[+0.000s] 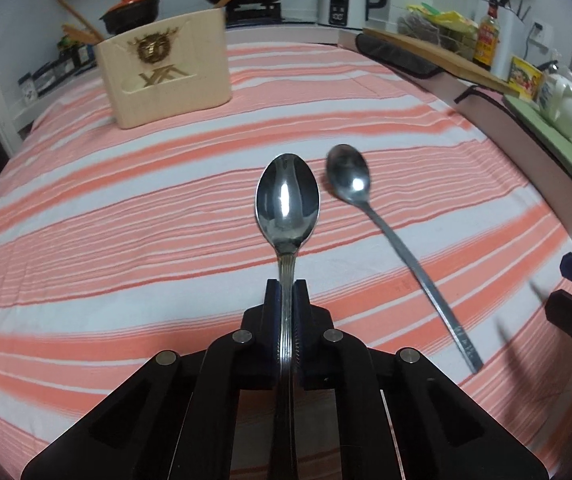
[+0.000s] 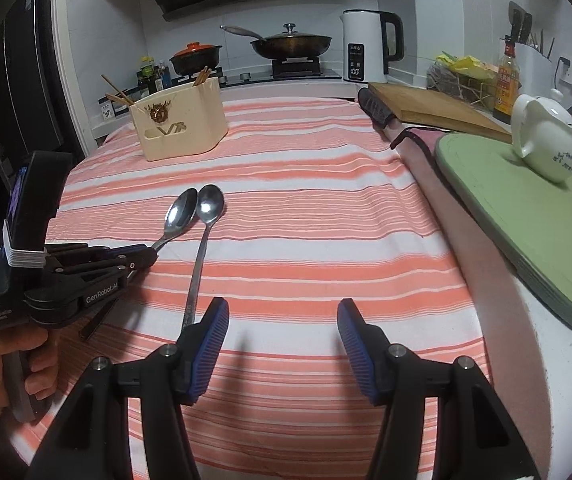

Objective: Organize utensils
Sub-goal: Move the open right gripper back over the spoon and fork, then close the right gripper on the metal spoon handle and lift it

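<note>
**A:** Spoon (image 1: 287, 200), the wider of two, is clamped by its handle in my left gripper (image 1: 287, 292). Its bowl juts straight out ahead of the closed fingertips, hollow side facing my camera.

**B:** Why hold it by the handle?

**A:** I judge it keeps the bowl free, so the handle end can drop into the cream utensil holder (image 1: 165, 68), which stands well ahead of this gripper and a little to its left on the striped cloth (image 1: 126, 216).

**B:** And the other spoon?

**A:** The slim spoon (image 2: 202, 248) lies flat on the cloth, just right of the held one. Its handle end reaches back to the left fingertip of my right gripper (image 2: 283, 316), whose jaws stand apart with nothing between them.

**B:** How are your hands posed?

**A:** Both grippers slope down toward the cloth. My left hand (image 2: 14, 364) wraps the grip from below; the right gripper hangs low over bare cloth, handle just beside it.
</note>
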{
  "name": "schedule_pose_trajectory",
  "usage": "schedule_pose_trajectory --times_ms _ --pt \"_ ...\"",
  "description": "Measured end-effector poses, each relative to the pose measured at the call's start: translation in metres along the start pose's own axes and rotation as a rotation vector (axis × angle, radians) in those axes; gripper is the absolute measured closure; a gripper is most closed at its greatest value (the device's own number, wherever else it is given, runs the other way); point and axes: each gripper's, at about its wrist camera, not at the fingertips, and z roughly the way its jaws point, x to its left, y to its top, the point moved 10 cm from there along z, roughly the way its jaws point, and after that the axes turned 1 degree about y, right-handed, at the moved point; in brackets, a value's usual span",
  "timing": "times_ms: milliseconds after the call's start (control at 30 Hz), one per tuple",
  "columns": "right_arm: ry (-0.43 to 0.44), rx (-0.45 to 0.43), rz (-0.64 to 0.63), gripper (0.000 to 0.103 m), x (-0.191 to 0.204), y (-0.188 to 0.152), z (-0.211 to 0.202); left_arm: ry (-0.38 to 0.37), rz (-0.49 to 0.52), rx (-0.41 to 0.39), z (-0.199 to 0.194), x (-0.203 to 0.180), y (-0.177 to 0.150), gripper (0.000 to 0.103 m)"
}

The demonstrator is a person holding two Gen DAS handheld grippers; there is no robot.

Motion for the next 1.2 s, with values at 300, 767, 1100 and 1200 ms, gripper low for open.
schedule_pose_trajectory --times_ms 300,767,1100,1200 --pt "0.062 0.13 -0.133 0.046 0.063 0.006 0.062 0.09 -0.066 0.008 -0.019 0.084 -0.024 0.098" --pt "-0.069 0.122 -0.149 0.074 0.047 0.01 0.062 0.127 -0.2 0.024 -0.036 0.176 -0.048 0.023" --pt "0.004 0.13 -0.212 0.035 0.066 0.009 0.074 0.132 -0.165 0.073 -0.025 0.19 -0.059 0.001" --pt "0.032 0.129 -0.176 0.033 0.061 0.009 0.076 0.131 -0.144 0.075 -0.025 0.188 -0.059 0.0"
